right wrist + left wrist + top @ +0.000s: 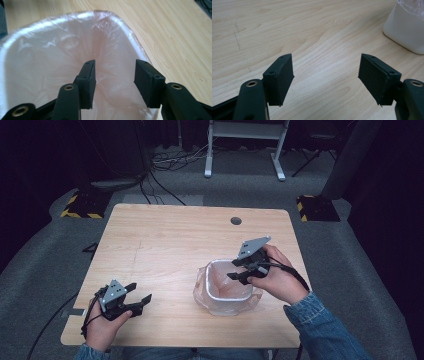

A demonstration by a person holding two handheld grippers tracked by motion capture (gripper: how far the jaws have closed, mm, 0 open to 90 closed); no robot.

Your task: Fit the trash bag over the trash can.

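Note:
A small white bin [218, 295] lined with a thin pinkish plastic bag [225, 282] stands on the wooden table, right of centre. My right gripper [233, 270] hovers at the bin's right rim and reaches over its mouth. In the right gripper view its jaws [113, 77] stand apart, with a loose fold of the bag [50, 57] between them and no pad pressing on it. My left gripper [140, 292] rests near the table's front left with its jaws wide apart and nothing between them [325, 75]. The bin's white side [404, 30] sits off to its right.
The wooden table [175, 240] has a dark round cable hole [236, 221] near its far edge. Beyond it on the grey floor are cables [170, 160], a white frame [245, 145] and two yellow-and-black striped bases [80, 205].

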